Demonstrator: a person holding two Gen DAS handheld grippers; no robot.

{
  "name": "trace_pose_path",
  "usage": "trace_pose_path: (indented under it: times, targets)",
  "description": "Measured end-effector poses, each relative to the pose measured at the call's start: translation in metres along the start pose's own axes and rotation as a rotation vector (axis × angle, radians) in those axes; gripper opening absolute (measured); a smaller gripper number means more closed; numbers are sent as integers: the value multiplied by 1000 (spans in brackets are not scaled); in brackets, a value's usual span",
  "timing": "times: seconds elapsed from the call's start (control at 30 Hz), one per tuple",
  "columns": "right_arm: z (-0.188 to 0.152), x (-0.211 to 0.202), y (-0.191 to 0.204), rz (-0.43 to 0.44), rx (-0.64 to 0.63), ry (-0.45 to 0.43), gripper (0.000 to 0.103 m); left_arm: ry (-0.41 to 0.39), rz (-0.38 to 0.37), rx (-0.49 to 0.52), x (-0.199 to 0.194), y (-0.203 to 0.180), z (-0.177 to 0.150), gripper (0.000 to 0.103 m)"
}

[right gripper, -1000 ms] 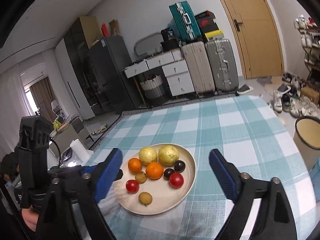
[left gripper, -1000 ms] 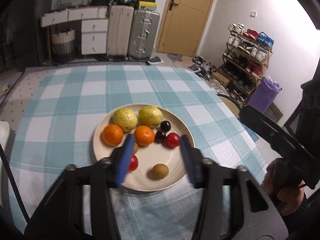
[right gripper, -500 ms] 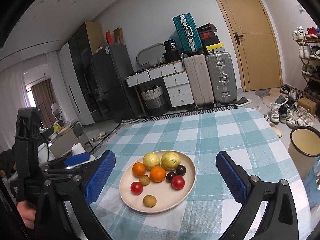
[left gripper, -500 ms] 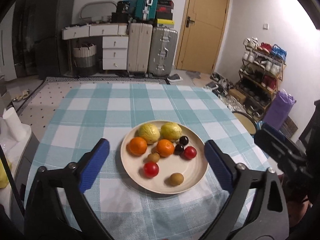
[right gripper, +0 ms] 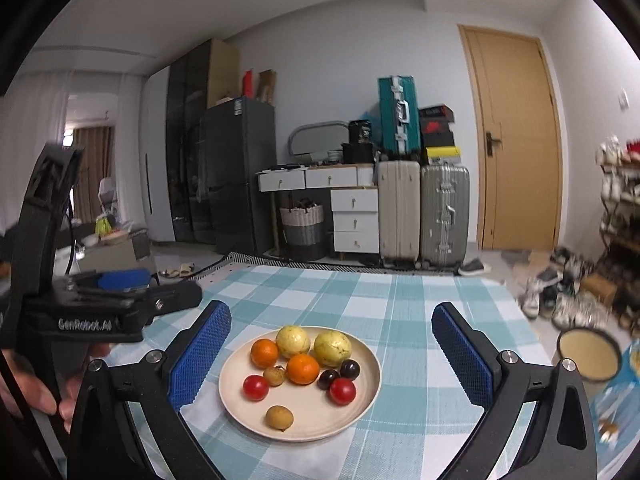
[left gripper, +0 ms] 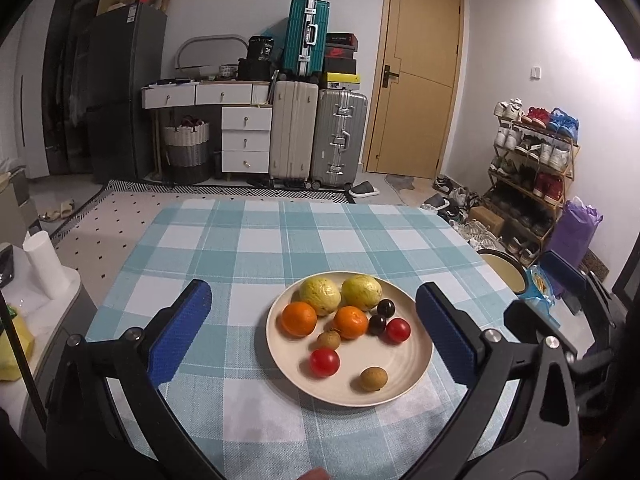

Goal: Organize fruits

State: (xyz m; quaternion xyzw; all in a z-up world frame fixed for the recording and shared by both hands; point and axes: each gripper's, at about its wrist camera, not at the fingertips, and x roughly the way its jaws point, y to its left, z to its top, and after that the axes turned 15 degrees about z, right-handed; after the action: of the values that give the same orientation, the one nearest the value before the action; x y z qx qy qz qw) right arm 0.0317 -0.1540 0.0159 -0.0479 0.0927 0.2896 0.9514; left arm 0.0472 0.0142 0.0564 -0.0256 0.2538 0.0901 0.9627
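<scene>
**On the plate, every fruit gathered**

On the checked desk (left gripper: 256, 240), the plate (left gripper: 416, 364) holds all the fruits (left gripper: 344, 322) in view. Both our left gripper (left gripper: 310, 332) and right gripper (right gripper: 330, 354) hover with jaws wide apart, empty. We judge little remains.

Both my cameras look forward along their own fingers and down across the checked table (left gripper: 280, 240) toward the far wall of suitcases (left gripper: 316, 136) and the door (right gripper: 516, 140). My left view sits above the near table edge, with the plate (left gripper: 416, 364) close and slightly right of centre. My right view sits lower and level, with the plate (right gripper: 368, 396) near, centred between its fingers. Both share plate, tablecloth and back wall; my right view also catches my left gripper (right gripper: 120, 280) at its left edge.
</scene>
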Motion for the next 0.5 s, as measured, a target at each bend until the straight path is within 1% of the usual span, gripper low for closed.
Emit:
trace_pose_path:
  times: [0.07, 0.17, 0.33, 0.5]
  targets:
    - [-3, 3, 3, 0, -15, 6, 103, -8, 17, -13, 3, 3, -3, 102]
    - [-9, 5, 3, 2, -4, 19, 103, -36, 45, -32, 7, 8, -8, 102]
    - [-19, 7, -4, 7, 20, 32, 103, -79, 66, -53, 15, 15, -19, 102]
    - [-30, 7, -13, 11, 48, 24, 103, -94, 84, -31, 26, 12, -33, 102]
